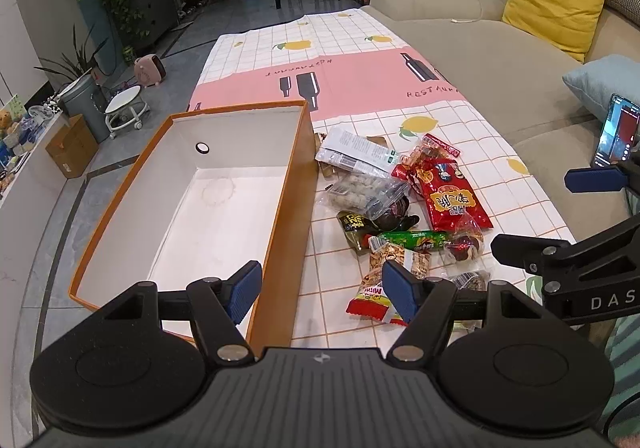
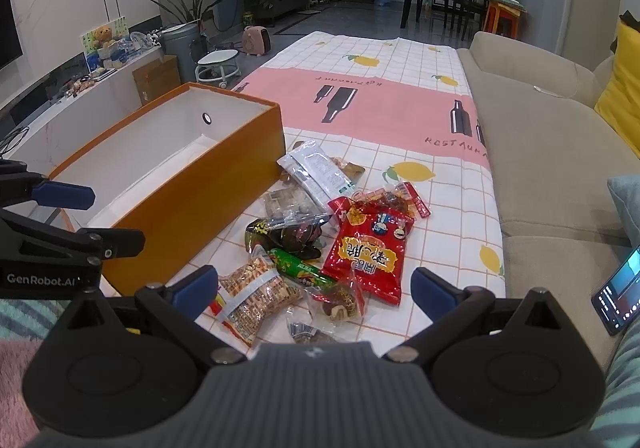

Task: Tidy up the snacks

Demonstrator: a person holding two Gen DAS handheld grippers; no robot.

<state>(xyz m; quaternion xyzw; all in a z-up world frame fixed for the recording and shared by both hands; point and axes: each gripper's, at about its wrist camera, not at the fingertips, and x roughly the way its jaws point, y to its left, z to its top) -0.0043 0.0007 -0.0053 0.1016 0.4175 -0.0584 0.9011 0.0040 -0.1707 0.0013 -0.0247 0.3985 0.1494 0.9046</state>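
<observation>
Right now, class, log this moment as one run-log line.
left gripper: open, empty | right gripper: open, empty | orange box: no snacks inside | snack pile: on tablecloth beside box | step: none picked yet

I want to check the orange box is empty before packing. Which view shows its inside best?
The left wrist view: it looks down into the orange box, showing its bare white floor. The right wrist view shows it side-on, its near wall hiding most of the floor.

The box [image 1: 288,208] was orange outside, white inside. The tablecloth [image 1: 360,60] showed a white grid, yellow lemons and a pink band. At frame centre, a red packet [image 2: 366,252] bore yellow characters; beside it, a perhaps green wrapper [image 2: 302,270].
</observation>
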